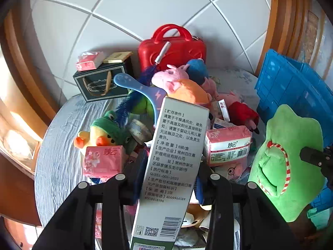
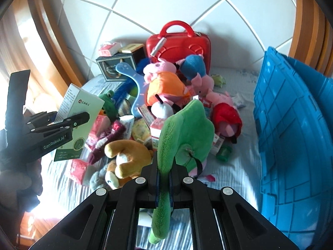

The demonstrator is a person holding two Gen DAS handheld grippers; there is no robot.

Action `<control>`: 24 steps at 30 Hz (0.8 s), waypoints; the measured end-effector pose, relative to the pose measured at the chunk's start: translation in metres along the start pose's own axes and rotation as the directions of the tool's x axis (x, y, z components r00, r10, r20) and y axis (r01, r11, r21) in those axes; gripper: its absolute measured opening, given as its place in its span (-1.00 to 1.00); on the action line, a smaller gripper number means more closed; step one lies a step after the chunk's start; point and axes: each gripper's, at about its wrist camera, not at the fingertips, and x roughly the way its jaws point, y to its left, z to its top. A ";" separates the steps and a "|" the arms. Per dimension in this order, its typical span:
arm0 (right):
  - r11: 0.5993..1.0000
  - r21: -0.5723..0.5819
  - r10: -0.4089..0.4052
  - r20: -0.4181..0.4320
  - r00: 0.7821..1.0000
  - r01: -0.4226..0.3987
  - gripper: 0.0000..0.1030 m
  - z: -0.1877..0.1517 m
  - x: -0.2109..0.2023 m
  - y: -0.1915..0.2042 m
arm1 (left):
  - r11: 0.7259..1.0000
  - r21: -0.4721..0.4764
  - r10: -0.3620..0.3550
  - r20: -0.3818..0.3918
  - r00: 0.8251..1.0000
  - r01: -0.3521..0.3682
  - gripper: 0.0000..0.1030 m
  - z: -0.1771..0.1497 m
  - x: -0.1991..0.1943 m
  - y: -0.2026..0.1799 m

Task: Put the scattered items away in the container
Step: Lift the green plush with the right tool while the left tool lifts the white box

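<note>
Left gripper point(image 1: 166, 179) clamps grey-white box point(image 1: 177, 145) | right gripper point(image 2: 164, 179) pinches green plush point(image 2: 187, 129)

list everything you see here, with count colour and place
carton: 1, white and green, held in left tongs
flat plush: 1, green, clamped in right tongs
crate: 1, blue, right side of bed
case: 1, red, against the tiled wall
gift bag: 1, black, left of case
pig plushes: at least 3, pink, middle of pile
tissue packs: several, pink, scattered in pile
duck plush: 1, yellow with green hood, pile's left
left tongs: shut on carton
right tongs: shut on flat plush
</note>
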 end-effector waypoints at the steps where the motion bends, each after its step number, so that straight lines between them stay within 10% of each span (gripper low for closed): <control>1: 1.000 -0.003 0.003 0.004 1.000 -0.003 -0.88 0.001 -0.005 0.001 | 1.000 -0.008 0.005 0.007 1.000 -0.005 -0.24 0.000 -0.006 0.002; 24: 0.993 -0.075 0.103 0.130 0.986 -0.094 -0.88 0.012 -0.094 -0.005 | 0.994 -0.069 0.089 0.085 0.992 -0.084 -0.24 0.000 -0.109 -0.017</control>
